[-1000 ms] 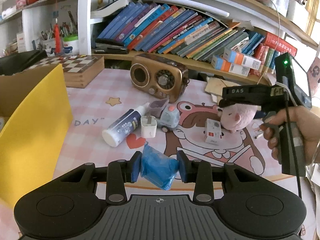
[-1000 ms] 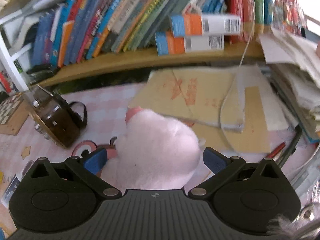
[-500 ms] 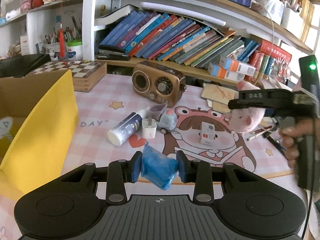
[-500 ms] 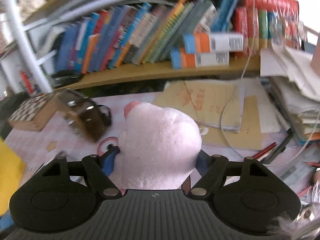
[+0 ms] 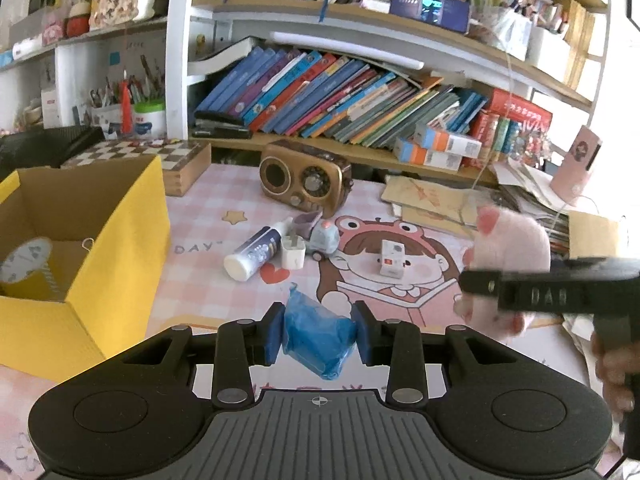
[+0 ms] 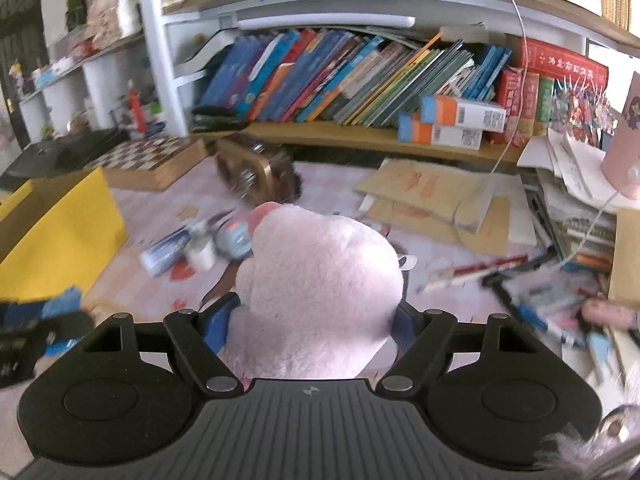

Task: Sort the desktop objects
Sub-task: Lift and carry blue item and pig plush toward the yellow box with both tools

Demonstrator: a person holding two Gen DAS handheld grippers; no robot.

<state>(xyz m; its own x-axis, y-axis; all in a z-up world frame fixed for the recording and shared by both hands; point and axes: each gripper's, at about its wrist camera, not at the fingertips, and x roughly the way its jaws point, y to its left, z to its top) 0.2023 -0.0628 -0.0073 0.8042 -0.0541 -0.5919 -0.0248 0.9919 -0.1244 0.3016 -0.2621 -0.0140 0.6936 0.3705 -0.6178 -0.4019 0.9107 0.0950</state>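
My left gripper [image 5: 318, 330] is shut on a crumpled blue packet [image 5: 316, 336] and holds it above the pink desk mat. My right gripper [image 6: 312, 320] is shut on a pink plush pig [image 6: 316, 280]; it also shows in the left wrist view [image 5: 508, 248], lifted at the right. A yellow cardboard box [image 5: 116, 248] stands open at the left, with a round clock face [image 5: 24, 260] inside. On the mat lie a white bottle [image 5: 256, 254], a white plug [image 5: 293, 253], a small toy car [image 5: 322, 240] and a small white box [image 5: 392, 264].
A brown retro radio [image 5: 306, 180] stands at the back of the mat. A chessboard box [image 5: 168, 156] lies behind the yellow box. Cardboard sheets [image 6: 436, 196], pens [image 6: 480, 270] and paper stacks crowd the right side. Bookshelves run along the back.
Both grippers rose and pulled back. The right gripper closed on the plush pig and lifted it off the mat, swinging left. The yellow box's inside has come into view.
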